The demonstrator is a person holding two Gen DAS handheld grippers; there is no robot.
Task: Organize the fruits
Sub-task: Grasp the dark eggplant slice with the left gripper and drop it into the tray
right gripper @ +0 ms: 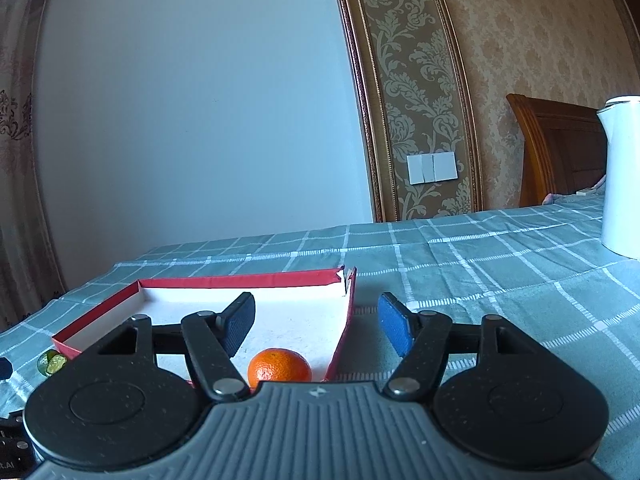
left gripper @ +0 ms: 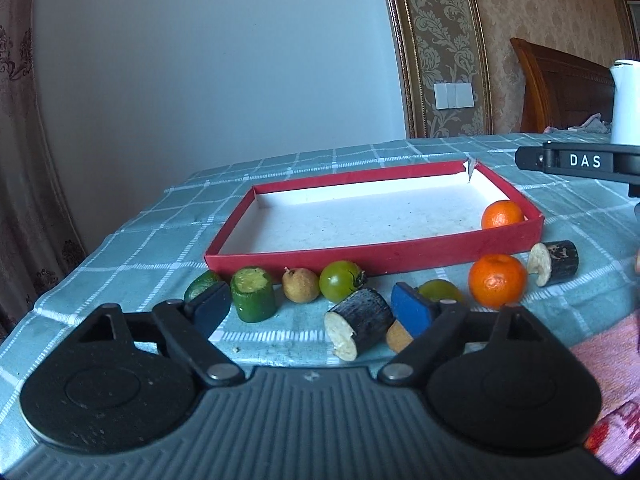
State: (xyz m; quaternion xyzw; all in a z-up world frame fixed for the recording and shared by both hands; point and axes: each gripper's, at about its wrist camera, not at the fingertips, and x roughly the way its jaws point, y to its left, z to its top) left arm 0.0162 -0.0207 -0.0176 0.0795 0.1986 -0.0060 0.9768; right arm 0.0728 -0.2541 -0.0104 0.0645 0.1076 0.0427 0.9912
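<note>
A red box (left gripper: 376, 254) with a white floor holds one orange (left gripper: 502, 214) in its right near corner. In front of the box lie a second orange (left gripper: 497, 280), two green tomatoes (left gripper: 341, 281), two green cut pieces (left gripper: 253, 294), a small brown fruit (left gripper: 300, 285) and two dark sugarcane pieces (left gripper: 360, 322). My left gripper (left gripper: 312, 312) is open low over this row, empty. My right gripper (right gripper: 316, 322) is open and empty above the box's right wall (right gripper: 344, 320), with the boxed orange (right gripper: 279, 369) just below it.
A white kettle (right gripper: 620, 176) stands at the far right on the green checked tablecloth (right gripper: 480, 264). The right gripper's body marked DAS (left gripper: 580, 160) shows at the right of the left wrist view. A pink cloth (left gripper: 616, 380) lies at the near right.
</note>
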